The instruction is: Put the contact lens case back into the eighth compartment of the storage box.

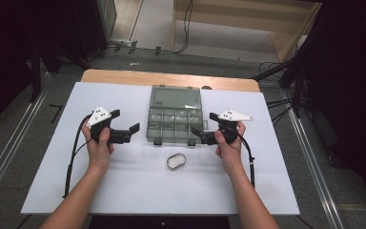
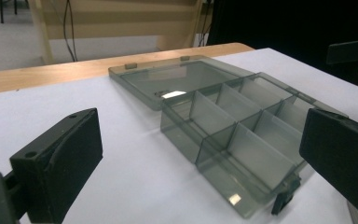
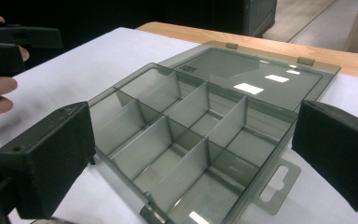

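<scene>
- The left claw (image 1: 126,128) has its jaws apart and holds nothing, just beside the open compartment box (image 1: 175,120).
- The right claw (image 1: 201,128) is likewise spread and empty, at the box's other side.
- A small oval tin (image 1: 176,161) lies on the bench (image 1: 124,191), nearer the person than both claws.

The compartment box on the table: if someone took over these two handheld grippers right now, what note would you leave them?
Left gripper: open, holding nothing, just left of the compartment box.
Right gripper: open, holding nothing, at the box's right front corner.
Box: lid folded back flat on the white sheet, its compartments look empty.
Small oval item: lies on the sheet in front of the box, untouched.
Done: box opened. Left, probably: pick up the oval item and put it in a compartment.
</scene>
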### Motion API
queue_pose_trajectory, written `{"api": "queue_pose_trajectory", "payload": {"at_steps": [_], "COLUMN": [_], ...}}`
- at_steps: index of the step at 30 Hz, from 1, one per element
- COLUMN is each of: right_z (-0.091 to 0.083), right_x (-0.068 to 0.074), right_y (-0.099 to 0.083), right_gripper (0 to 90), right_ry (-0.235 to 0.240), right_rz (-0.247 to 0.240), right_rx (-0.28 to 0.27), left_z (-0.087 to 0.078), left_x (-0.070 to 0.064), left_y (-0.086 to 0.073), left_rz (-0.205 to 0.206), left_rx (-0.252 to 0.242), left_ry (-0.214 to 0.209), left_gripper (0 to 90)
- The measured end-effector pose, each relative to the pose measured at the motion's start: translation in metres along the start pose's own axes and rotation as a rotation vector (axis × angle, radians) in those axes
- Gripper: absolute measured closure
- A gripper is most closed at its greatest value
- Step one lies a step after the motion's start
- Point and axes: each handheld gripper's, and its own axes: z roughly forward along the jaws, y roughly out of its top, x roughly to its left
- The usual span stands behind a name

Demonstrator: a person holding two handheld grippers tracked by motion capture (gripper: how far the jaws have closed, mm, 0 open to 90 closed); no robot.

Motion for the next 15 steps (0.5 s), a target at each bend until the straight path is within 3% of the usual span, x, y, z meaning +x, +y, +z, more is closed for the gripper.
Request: {"api": "queue_pose_trajectory", "payload": {"at_steps": [4, 15], "right_z": [-0.004, -0.004], "right_x": [0.003, 0.018], "right_y": [-0.005, -0.007], "right_gripper": [0.0, 0.0], "right_ry": [0.030, 0.072], "right_rz": [0.011, -0.042], "right_rx": [0.001, 0.054], "left_z": [-0.013, -0.049], "left_x": [-0.001, 0.000], "left_y": [-0.003, -0.020], "left_rz": [0.004, -0.005], "left_rx": [-0.001, -0.023], "left_ry": [0.013, 0.034], "left_gripper": [0.0, 0.0]}}
